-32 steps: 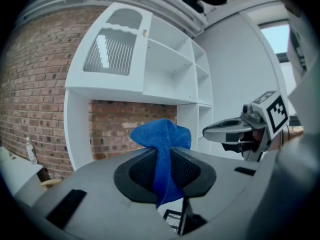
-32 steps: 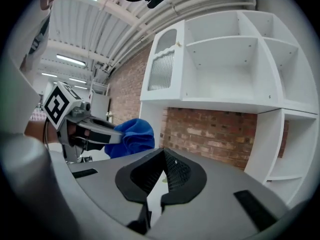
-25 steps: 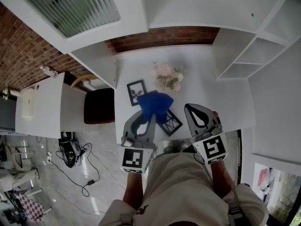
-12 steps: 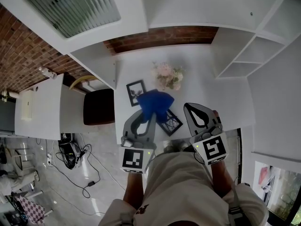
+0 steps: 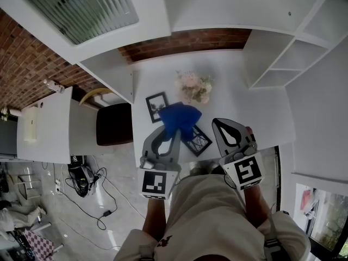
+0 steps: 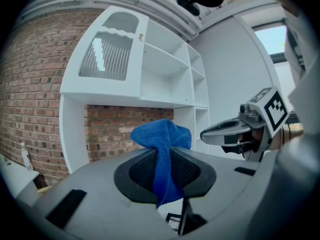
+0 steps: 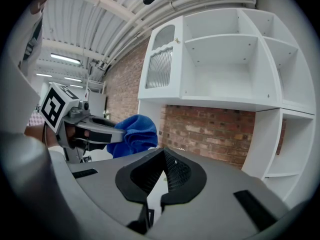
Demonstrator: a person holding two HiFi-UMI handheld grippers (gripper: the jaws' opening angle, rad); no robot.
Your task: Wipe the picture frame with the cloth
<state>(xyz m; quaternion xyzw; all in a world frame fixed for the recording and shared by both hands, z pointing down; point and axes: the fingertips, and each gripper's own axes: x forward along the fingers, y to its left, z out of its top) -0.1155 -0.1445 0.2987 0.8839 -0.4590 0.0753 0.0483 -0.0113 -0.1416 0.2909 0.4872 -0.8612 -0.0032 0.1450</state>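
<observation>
Cloth [image 5: 180,118]: blue and bunched, pinched in my left gripper [image 5: 170,139]. In the left gripper view a tuft stands above the jaws and a tail hangs below them.
Left gripper: jaws clamped on a fold of the cloth, held roughly level and aimed at the back wall.
Right gripper [image 5: 222,128]: jaws drawn together to a thin slit with nothing in them. It is held beside the left gripper, apart from it.
Picture frame [image 5: 197,142]: dark, set cornerwise on the white table [image 5: 261,118] near its front edge. From the head view it shows between the two grippers, with its upper-left part covered by the cloth and the left gripper. I cannot tell whether the cloth touches it.
Second frame [image 5: 157,106]: dark border, farther back, just left of the cloth.
Flowers [image 5: 194,87]: pale pink bunch behind the cloth, in the line toward the wall.
Chair [image 5: 114,123]: dark seat left of the table.
Shelving [image 5: 283,58]: white, open compartments, right of the table.
Brick wall [image 5: 185,41]: red, at the back.
</observation>
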